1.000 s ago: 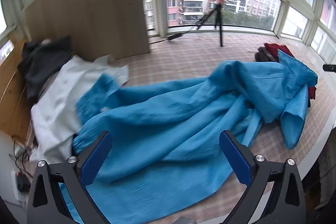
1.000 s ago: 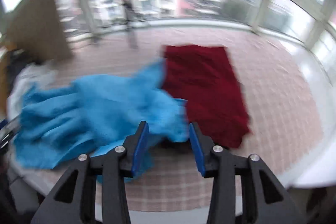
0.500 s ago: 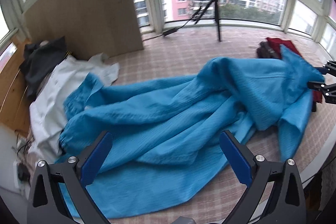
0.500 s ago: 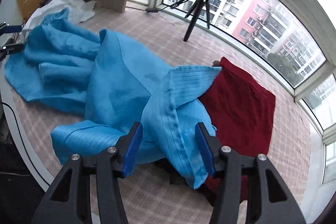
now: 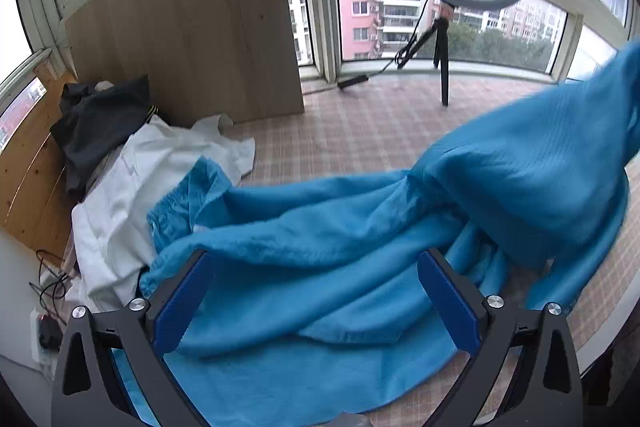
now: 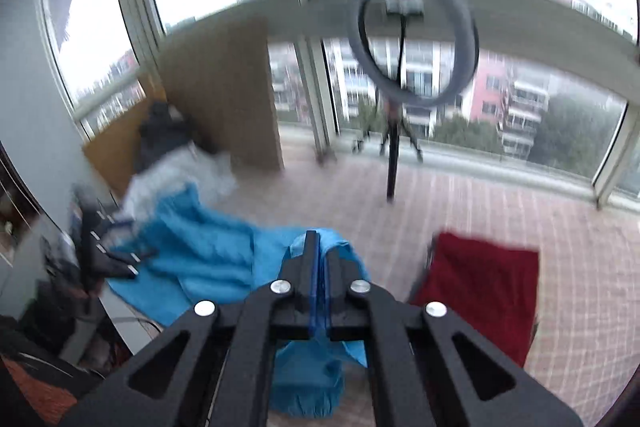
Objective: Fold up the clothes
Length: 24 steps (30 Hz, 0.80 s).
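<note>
A large blue garment (image 5: 360, 235) lies crumpled across the checked table (image 5: 352, 131), its right end pulled up off the surface toward the upper right. My left gripper (image 5: 316, 299) hovers just above the near folds, jaws wide open, nothing between them. In the right wrist view my right gripper (image 6: 320, 247) is shut on an edge of the blue garment (image 6: 200, 247), with cloth bunched around the fingertips and hanging below them. The picture there is blurred by motion.
A white garment (image 5: 160, 179) and a dark one (image 5: 100, 119) are piled at the table's left end by a wooden board (image 5: 192, 39). A ring light on a tripod (image 5: 444, 27) stands at the back. A folded red cloth (image 6: 480, 291) lies at the right.
My right gripper has closed on the blue garment's edge and risen, lifting the garment's right end. My left gripper has shifted slightly over the cloth and stays open.
</note>
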### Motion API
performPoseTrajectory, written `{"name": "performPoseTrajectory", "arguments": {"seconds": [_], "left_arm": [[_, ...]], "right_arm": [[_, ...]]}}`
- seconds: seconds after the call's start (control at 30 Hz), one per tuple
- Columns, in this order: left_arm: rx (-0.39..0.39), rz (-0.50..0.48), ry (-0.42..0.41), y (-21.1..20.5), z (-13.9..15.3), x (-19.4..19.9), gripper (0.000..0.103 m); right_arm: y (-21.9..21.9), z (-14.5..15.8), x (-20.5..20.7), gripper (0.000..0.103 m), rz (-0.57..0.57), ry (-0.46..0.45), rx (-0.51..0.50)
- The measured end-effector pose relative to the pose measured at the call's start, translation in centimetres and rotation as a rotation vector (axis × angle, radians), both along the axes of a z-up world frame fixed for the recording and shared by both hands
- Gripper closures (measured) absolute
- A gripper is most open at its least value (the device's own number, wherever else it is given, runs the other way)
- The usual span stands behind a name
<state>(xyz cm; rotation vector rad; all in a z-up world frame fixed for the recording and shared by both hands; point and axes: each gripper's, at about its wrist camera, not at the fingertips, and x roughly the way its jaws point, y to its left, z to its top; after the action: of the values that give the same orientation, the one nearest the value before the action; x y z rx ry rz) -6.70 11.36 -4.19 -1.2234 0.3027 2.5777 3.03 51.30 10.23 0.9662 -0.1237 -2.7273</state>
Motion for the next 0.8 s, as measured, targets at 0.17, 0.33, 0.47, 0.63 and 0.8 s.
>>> {"name": "performPoseTrajectory", "arguments": {"seconds": [0.17,0.33,0.47,0.63,0.8], "left_arm": [[0.026,-0.044,0.012,-0.3,0.3,-0.5,0.001],[0.027,-0.088,-0.023,0.4,-0.9,-0.7,0.001],[-0.013,-0.119,-0.044,0.7,-2.0,-0.5,0.001],[-0.068,-0.14,-0.047,-0.4,-2.8,0.2,0.001],[-0.099,-0.128,-0.063,-2.9,-3.1,0.8,0.001]], "right_arm": [[0.8,7.3,1.4,0.101,-0.082,0.123,-0.009],[1.6,2.0,-3.4,0.101,-0.187,-0.013,0.023],[2.3,-8.6,-9.2,0.101,-0.291,-0.279,0.179],[3.3,-14.9,-8.1,0.092,-0.39,-0.417,0.18],[1.2,-16.4,-0.6,0.058,-0.42,-0.381,0.123]]}}
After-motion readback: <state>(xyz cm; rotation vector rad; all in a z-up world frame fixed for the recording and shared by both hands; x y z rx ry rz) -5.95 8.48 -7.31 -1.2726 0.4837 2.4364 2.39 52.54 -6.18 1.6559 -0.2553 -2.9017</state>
